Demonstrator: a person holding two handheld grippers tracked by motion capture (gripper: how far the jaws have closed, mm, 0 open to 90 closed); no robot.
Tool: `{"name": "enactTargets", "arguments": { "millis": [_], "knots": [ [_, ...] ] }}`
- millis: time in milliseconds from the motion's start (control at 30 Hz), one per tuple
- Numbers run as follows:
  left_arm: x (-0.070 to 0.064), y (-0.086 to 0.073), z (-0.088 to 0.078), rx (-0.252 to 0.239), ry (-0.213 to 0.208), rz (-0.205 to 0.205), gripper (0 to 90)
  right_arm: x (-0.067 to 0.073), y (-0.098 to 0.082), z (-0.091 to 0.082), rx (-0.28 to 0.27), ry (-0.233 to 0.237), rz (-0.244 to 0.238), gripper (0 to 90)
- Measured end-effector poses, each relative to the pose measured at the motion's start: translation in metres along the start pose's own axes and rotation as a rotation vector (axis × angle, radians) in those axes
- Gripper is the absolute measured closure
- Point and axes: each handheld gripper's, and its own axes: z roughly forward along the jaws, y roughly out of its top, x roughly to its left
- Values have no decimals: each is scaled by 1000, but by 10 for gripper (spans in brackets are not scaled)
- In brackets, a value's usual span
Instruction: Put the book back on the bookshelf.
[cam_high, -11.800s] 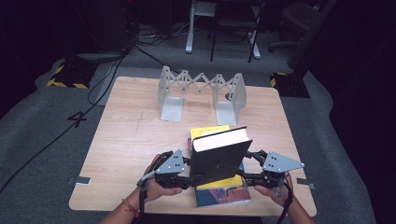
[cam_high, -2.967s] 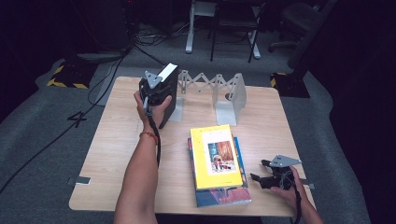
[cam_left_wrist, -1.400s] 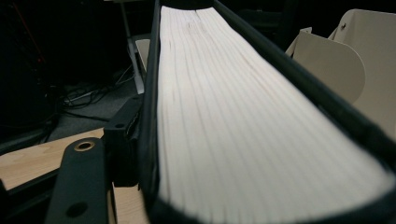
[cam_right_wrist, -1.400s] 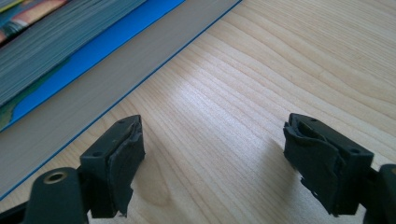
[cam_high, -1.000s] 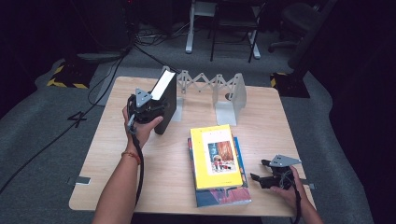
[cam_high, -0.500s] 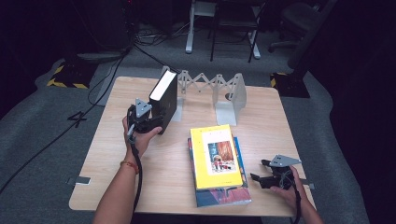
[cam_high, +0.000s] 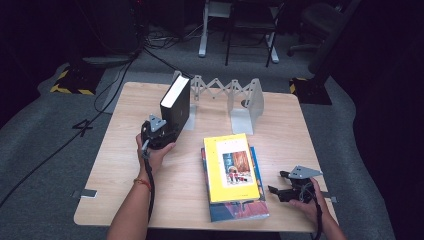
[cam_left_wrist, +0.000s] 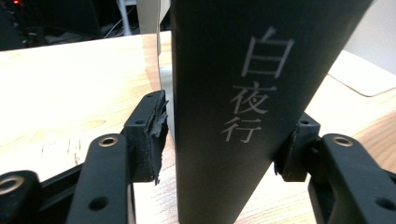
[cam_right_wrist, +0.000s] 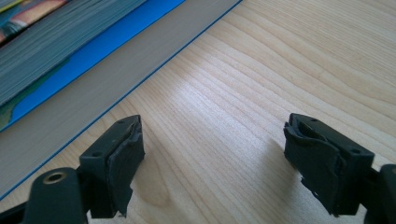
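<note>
A thick black book (cam_high: 176, 102) with pale characters on its spine (cam_left_wrist: 233, 93) stands upright on the table, against the left end of the grey folding book rack (cam_high: 235, 95). My left gripper (cam_high: 167, 134) is low on the spine, its jaws having just been closing with the book between them. In the left gripper view (cam_left_wrist: 224, 135) the pads lie against the two covers. My right gripper (cam_high: 274, 191) rests open on the wood at the front right, just right of the book stack. Nothing lies between its pads (cam_right_wrist: 212, 154).
A yellow-covered book (cam_high: 231, 167) lies on top of a flat stack of books near the table's front edge. The wooden table (cam_high: 125, 165) ends close behind the rack. Chair legs, cables and grey floor lie beyond.
My left gripper has sunk with the black book, which went from tilted in the air to upright at the rack's left end. The right gripper has stayed put.
</note>
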Motion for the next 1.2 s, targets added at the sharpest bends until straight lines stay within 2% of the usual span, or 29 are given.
{"name": "enactTargets", "arguments": {
  "millis": [67,100,133,300,467,667,833,1067,1200],
  "knots": [
    [-4,0,1,-7,33,4,504,0,0,0,0,0,0,201],
    [-4,0,1,-7,33,4,510,0,0,0,0,0,0,201],
    [-6,0,2,-15,52,-6,514,0,0,0,-1,1,1,201],
    [-11,4,5,-3,87,-28,520,0,0,0,-1,1,1,201],
    [-15,7,11,2,110,-51,522,0,0,0,-1,2,0,201],
    [-16,14,19,5,136,-110,521,0,0,0,-1,2,0,201],
    [-19,18,27,9,161,-106,522,0,0,0,0,1,-1,201],
    [-20,23,36,13,185,-141,520,0,0,0,0,2,-1,201],
    [-22,27,41,25,203,-141,518,0,0,0,-1,2,-1,201]
  ]
}}
